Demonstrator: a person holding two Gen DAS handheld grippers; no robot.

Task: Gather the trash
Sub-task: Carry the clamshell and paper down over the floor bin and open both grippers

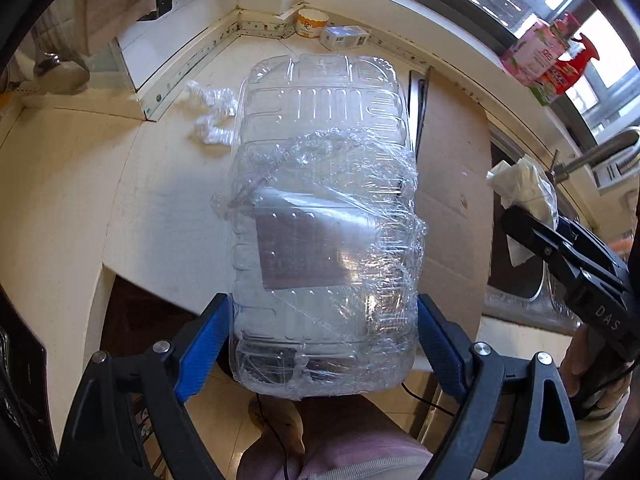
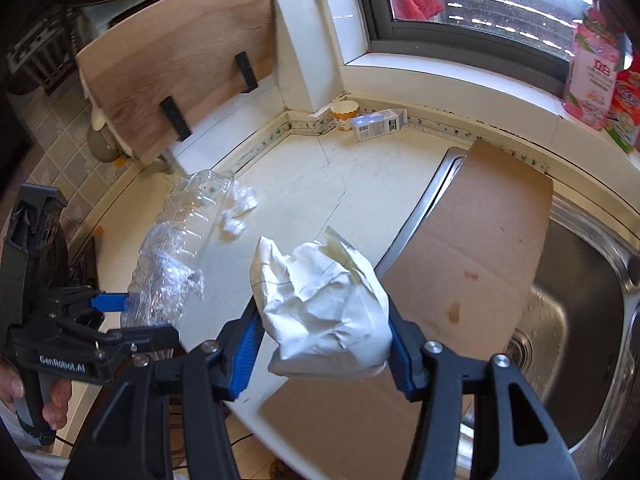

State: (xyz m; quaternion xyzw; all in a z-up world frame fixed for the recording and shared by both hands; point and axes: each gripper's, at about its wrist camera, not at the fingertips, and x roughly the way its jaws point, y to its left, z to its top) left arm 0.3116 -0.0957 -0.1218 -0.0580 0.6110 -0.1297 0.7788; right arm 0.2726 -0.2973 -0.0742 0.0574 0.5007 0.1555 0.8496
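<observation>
My left gripper [image 1: 323, 344] is shut on a clear plastic container [image 1: 322, 216] wrapped in cling film and holds it above the counter's front edge; it also shows in the right wrist view [image 2: 180, 248]. My right gripper [image 2: 324, 344] is shut on a crumpled white paper bag [image 2: 324, 304], held over the counter edge beside the sink; the bag also shows in the left wrist view [image 1: 524, 192]. Crumpled white plastic scraps [image 1: 210, 114] lie on the cream counter [image 1: 168, 200], also seen in the right wrist view [image 2: 240, 212].
A cardboard sheet [image 2: 476, 256] lies across the steel sink [image 2: 580, 304]. A paper cup [image 2: 344, 114] and a small carton [image 2: 378, 122] stand in the back corner. A wooden board [image 2: 176, 72] leans at the left. Pink packages [image 2: 592, 76] sit on the windowsill.
</observation>
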